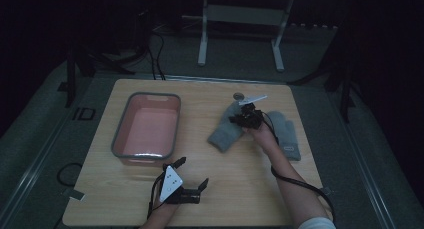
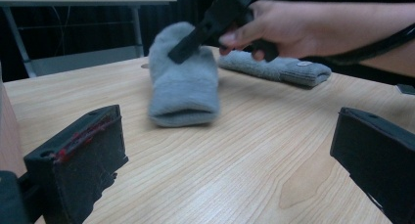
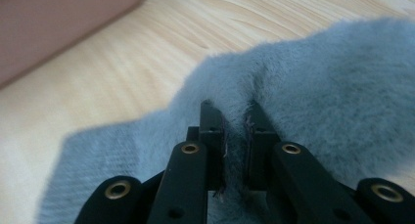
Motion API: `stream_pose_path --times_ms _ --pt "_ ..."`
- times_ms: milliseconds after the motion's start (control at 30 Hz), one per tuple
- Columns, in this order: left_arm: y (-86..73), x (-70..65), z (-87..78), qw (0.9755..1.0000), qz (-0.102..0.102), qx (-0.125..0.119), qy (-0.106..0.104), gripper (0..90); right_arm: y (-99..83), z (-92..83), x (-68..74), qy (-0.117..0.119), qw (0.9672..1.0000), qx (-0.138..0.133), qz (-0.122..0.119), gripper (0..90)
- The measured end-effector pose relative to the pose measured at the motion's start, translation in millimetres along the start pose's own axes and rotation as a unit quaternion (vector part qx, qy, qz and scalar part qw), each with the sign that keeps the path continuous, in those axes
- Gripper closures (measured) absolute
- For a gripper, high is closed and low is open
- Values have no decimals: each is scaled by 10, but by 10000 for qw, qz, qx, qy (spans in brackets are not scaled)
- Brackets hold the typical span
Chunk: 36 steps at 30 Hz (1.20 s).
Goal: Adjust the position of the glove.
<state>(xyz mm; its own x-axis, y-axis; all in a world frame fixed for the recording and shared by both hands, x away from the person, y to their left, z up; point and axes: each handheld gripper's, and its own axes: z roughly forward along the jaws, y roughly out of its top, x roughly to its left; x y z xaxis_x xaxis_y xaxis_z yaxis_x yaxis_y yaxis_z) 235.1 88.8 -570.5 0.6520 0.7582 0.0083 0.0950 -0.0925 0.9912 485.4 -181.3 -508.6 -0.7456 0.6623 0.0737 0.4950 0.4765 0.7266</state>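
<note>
A grey fuzzy mitten point(image 1: 226, 128) lies on the wooden table point(image 1: 210, 199) right of centre, and my right gripper point(image 1: 240, 117) is shut on its fabric. In the right gripper view the two black jaws pinch a fold of the mitten point(image 3: 313, 82) between them, at the right gripper point(image 3: 234, 116). The left gripper view has the mitten point(image 2: 183, 82) tilted up under the right hand. A second grey mitten point(image 1: 286, 134) lies flat to the right, also the second mitten point(image 2: 274, 67). My left gripper point(image 1: 192, 173) rests open near the front edge, nothing between its jaws; left gripper point(image 2: 225, 150).
A pink tub with a grey rim point(image 1: 146, 127) stands at the left of the table, its wall point(image 3: 58, 23) near the gripped mitten. A small round thing point(image 1: 238, 95) lies at the far edge. Frame legs point(image 1: 202, 49) stand beyond the table.
</note>
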Motion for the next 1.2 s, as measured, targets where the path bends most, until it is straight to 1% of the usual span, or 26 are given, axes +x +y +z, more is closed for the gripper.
stream_pose_path --times_ms 33,100,133,233,300,333,467,533,567,600,633,667,733,800,867,900,933,967,1000,1033,1067,1100,1133,1167,1200 --pt "0 0 0 10000 1 -1 -1 1 9 -51 7 64 10000 0 -31 821" --pt "0 -3 0 10000 13 -2 3 1 14 -155 24 286 9996 -32 -58 821" --pt "0 -3 0 10000 18 -4 2 1 12 -208 42 338 9994 -65 -104 821" --pt "0 -2 0 10000 1 -2 10 1 -11 -357 126 554 9979 -73 -319 821" --pt "0 -3 1 10000 -3 -4 12 1 -36 -442 201 758 9958 -47 -518 821" --pt "0 -4 1 10000 5 -5 11 1 -49 -482 238 846 9947 -24 -580 821" --pt "0 -6 1 10000 16 -9 12 1 -106 -636 371 1297 9880 -80 -837 820" --pt "0 -6 1 10000 16 -10 15 1 -134 -698 439 1436 9848 -72 -971 820" --pt "0 -7 1 10000 18 -8 15 1 -155 -715 467 1536 9826 -75 -1045 819" --pt "0 -7 1 10000 20 -8 15 1 -185 -717 496 1640 9801 4 -1116 819" --pt "0 -6 1 10000 20 -7 14 1 -207 -707 511 1695 9787 65 -1161 818" --pt "0 -5 0 10000 21 -5 13 1 -240 -680 520 1776 9763 144 -1225 818" --pt "0 -4 0 10000 16 -5 11 1 -316 -604 528 1812 9739 354 -1321 816" --pt "0 -4 0 10000 15 -7 10 1 -394 -507 520 1826 9725 548 -1341 811" --pt "0 -4 0 10000 17 -8 6 1 -468 -401 496 1870 9695 705 -1419 782" --pt "0 -4 0 10000 18 -7 5 1 -500 -347 489 1787 9694 852 -1454 739" --pt "0 -4 0 10000 18 -7 4 1 -533 -296 490 1666 9692 978 -1524 677" --pt "0 -4 0 10000 18 -7 4 1 -533 -296 490 1666 9692 978 -1524 677" --pt "-1 -5 -1 10000 22 -11 0 1 -568 -257 497 1576 9680 1055 -1643 583" --pt "-1 -5 -1 10000 23 -12 -1 1 -597 -221 497 1483 9708 1038 -1576 440" --pt "-1 -4 -1 10000 21 -12 -1 1 -602 -213 512 1376 9708 1033 -1673 393" --pt "-1 -4 -1 10000 21 -12 -1 1 -602 -213 512 1376 9708 1033 -1673 393" --pt "-1 -4 -1 10000 19 -12 -2 1 -609 -196 520 1382 9684 1033 -1803 360" --pt "-1 -4 -1 10000 20 -12 -2 1 -608 -186 510 1407 9675 1014 -1839 357" --pt "-1 -4 -1 10000 22 -13 -3 1 -605 -175 492 1448 9679 995 -1797 357"
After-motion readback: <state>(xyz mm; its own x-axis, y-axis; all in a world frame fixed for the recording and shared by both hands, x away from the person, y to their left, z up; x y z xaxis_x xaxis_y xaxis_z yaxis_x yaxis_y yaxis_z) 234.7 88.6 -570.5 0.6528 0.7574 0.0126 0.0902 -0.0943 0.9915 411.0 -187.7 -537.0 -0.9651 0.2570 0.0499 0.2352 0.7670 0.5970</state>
